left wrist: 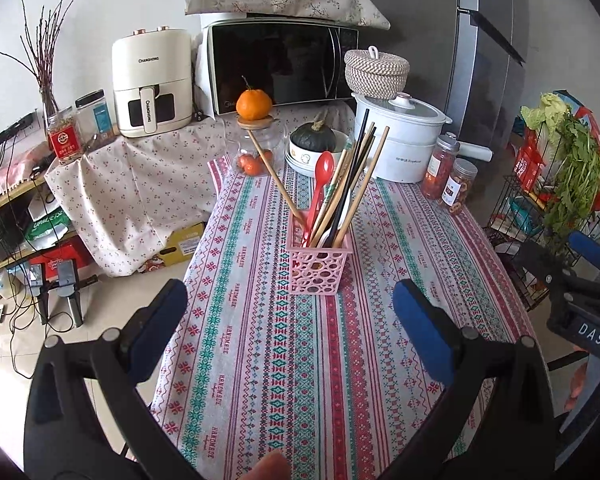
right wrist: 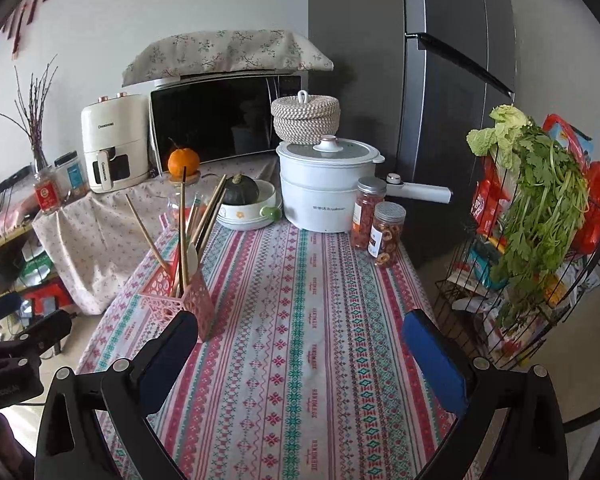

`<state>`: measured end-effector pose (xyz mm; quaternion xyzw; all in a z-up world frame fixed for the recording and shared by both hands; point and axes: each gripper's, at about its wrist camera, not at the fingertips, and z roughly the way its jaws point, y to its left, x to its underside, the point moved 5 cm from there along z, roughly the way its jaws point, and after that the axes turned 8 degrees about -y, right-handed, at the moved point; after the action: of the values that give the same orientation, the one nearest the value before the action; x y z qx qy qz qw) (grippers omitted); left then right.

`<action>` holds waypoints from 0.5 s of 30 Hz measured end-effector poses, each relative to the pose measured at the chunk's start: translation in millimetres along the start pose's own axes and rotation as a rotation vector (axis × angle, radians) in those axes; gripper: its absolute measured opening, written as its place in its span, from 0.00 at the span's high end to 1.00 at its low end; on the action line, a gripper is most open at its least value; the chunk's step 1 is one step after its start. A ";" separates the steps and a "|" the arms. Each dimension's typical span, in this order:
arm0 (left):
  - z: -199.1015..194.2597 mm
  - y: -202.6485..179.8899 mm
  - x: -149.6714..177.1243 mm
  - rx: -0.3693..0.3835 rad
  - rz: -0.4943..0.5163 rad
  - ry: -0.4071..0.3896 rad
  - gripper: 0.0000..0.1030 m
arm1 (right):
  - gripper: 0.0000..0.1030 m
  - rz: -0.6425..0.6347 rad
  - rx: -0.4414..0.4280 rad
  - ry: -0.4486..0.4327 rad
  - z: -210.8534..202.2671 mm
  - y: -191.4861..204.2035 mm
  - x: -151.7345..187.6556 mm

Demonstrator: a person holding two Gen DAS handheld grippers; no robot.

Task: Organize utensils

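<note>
A pink perforated utensil holder (left wrist: pixel 318 266) stands upright on the patterned tablecloth (left wrist: pixel 292 360). It holds several wooden and black chopsticks (left wrist: pixel 360 172), a red spoon (left wrist: pixel 323 172) and a white spoon. My left gripper (left wrist: pixel 290 320) is open and empty, just in front of the holder. In the right wrist view the holder (right wrist: pixel 188 308) stands at the left, beside the left finger. My right gripper (right wrist: pixel 300 354) is open and empty over bare tablecloth (right wrist: pixel 300 320). The right gripper also shows at the right edge of the left wrist view (left wrist: pixel 580 280).
At the table's far end stand a white electric pot (left wrist: pixel 400 140), two jars (left wrist: pixel 448 176), a bowl with a green squash (left wrist: pixel 314 144) and a glass jar topped by an orange (left wrist: pixel 254 108). A wire rack with greens (right wrist: pixel 532 240) stands right of the table. Microwave and air fryer behind.
</note>
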<state>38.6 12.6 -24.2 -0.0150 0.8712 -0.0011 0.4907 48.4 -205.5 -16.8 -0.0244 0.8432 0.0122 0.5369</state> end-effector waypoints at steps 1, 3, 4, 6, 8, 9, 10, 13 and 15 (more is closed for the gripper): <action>1.6 -0.3 0.7 -0.001 0.000 0.003 0.01 | 0.00 -0.003 -0.002 0.002 0.8 1.1 0.3; 3.3 -1.0 2.5 -0.003 -0.006 0.008 0.01 | 0.00 -0.003 -0.007 0.006 2.4 2.5 1.6; 4.7 -0.6 3.1 -0.004 -0.009 0.011 0.01 | 0.00 -0.003 -0.008 0.010 4.1 2.6 2.0; 5.4 -0.7 4.4 -0.010 -0.010 0.015 0.01 | 0.00 0.000 -0.005 0.017 7.1 1.6 3.2; 5.3 -0.9 5.4 -0.016 -0.010 0.018 0.01 | 0.00 0.006 -0.002 0.022 9.6 0.4 4.6; 5.7 -1.1 6.1 -0.016 -0.011 0.022 0.01 | 0.00 0.009 0.000 0.025 10.7 -0.2 5.4; 6.0 -1.3 6.6 -0.016 -0.012 0.025 0.01 | 0.00 0.010 0.001 0.027 11.5 -0.6 6.0; 5.7 -1.3 7.6 -0.017 -0.012 0.025 0.01 | 0.00 0.012 0.006 0.032 12.4 -0.9 7.7; 5.1 -1.0 8.2 -0.018 -0.008 0.023 0.01 | 0.00 0.012 0.005 0.033 12.7 -0.8 8.4</action>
<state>38.7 11.4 -33.9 -0.0231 0.8767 0.0047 0.4805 56.4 -205.9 -29.8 -0.0180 0.8523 0.0129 0.5226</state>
